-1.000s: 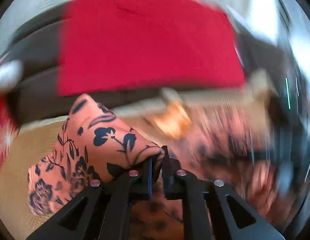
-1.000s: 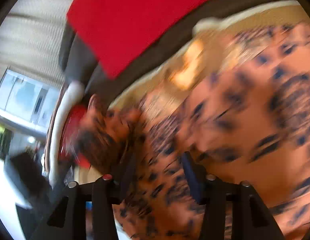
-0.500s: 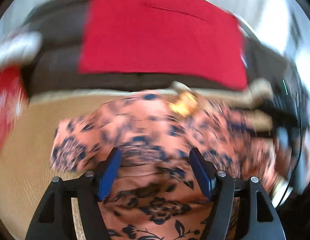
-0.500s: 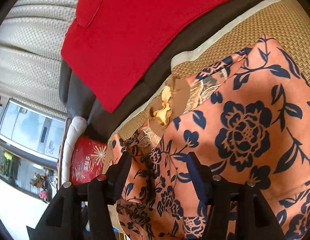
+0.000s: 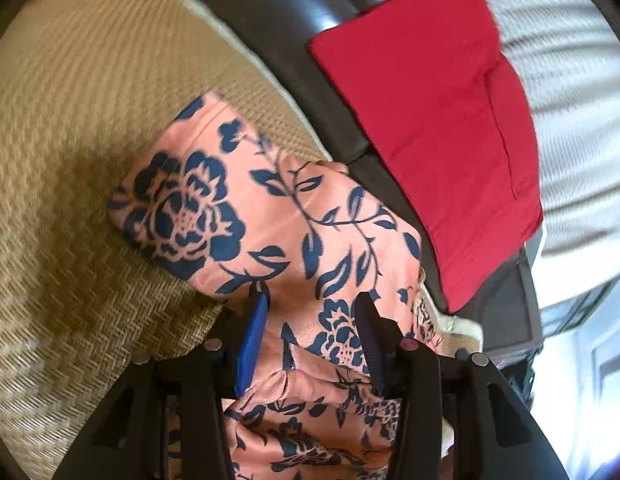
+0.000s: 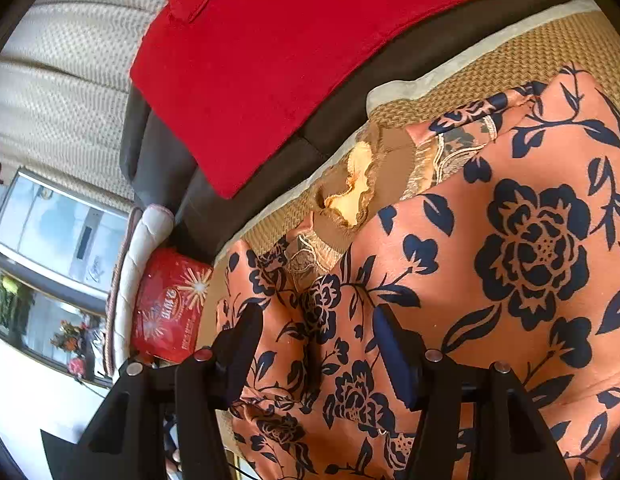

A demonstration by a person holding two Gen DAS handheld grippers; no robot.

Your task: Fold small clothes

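Note:
A salmon-pink garment with dark blue flowers lies partly folded on a woven straw mat. My left gripper hovers over its near part. Its jaws stand apart and are closing, with cloth lying under and between them but not pinched. In the right wrist view the same garment fills the lower right, with its tan neck lining and a yellow patch showing. My right gripper is open just above a rumpled stretch of the cloth, with nothing clamped.
A red cushion leans on the dark sofa back behind the mat. A red printed package sits by a white armrest at the mat's end. A pale ribbed curtain hangs behind the sofa.
The left gripper let go of the fold it pinched, opened wide, then narrowed, while rolling and sweeping across the garment. The right gripper opened slightly and has stayed in place.

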